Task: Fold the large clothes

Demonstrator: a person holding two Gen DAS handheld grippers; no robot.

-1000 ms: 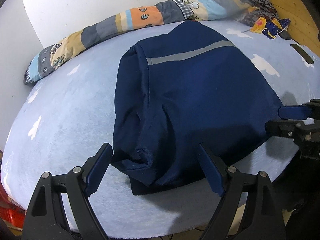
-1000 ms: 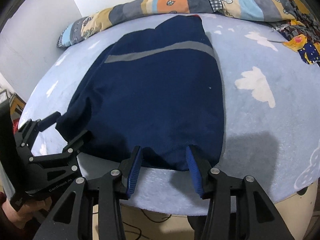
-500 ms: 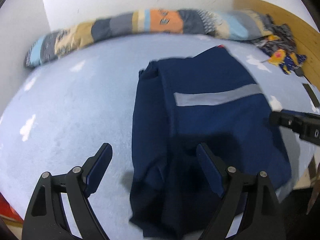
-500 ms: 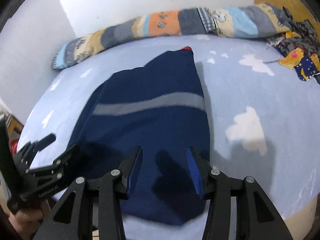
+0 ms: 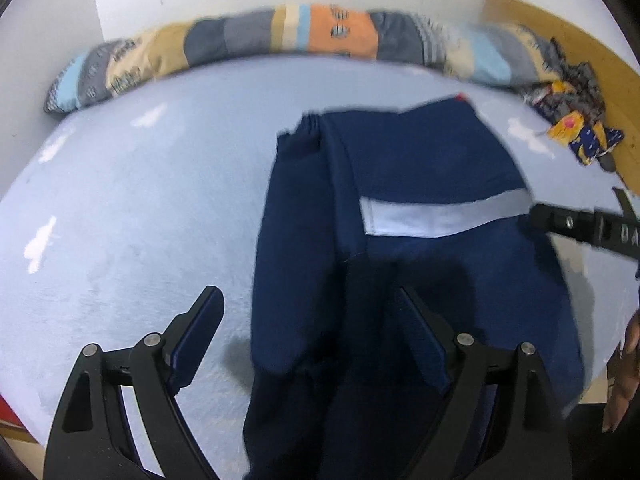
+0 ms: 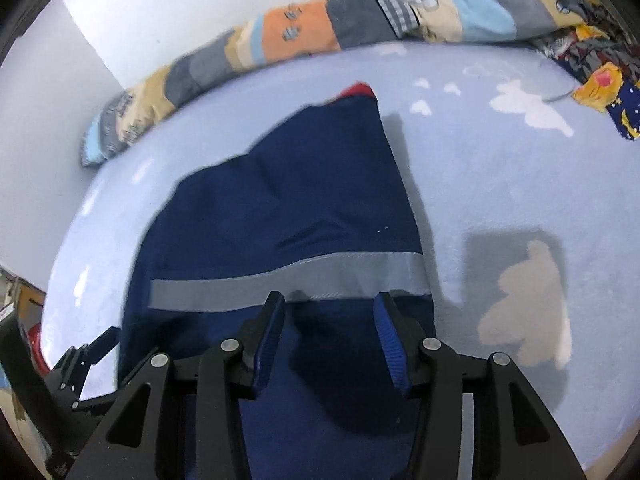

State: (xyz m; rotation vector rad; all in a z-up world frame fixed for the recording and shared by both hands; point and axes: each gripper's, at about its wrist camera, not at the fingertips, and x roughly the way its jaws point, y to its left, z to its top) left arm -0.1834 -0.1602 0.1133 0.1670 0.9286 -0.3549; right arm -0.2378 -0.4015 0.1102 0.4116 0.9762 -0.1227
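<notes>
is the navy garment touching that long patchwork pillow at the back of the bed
Apart. In the right wrist view a strip of bare light-blue sheet runs between the navy garment and the patchwork pillow; the left wrist view shows the same gap.

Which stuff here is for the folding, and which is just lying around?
For the folding:
- navy garment
- left gripper
- right gripper

Just lying around:
- patchwork bolster
- patterned cloth heap
- bed cover, which only lies underneath

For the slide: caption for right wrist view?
Open right gripper above navy garment with grey stripe on blue bedspread.
</notes>
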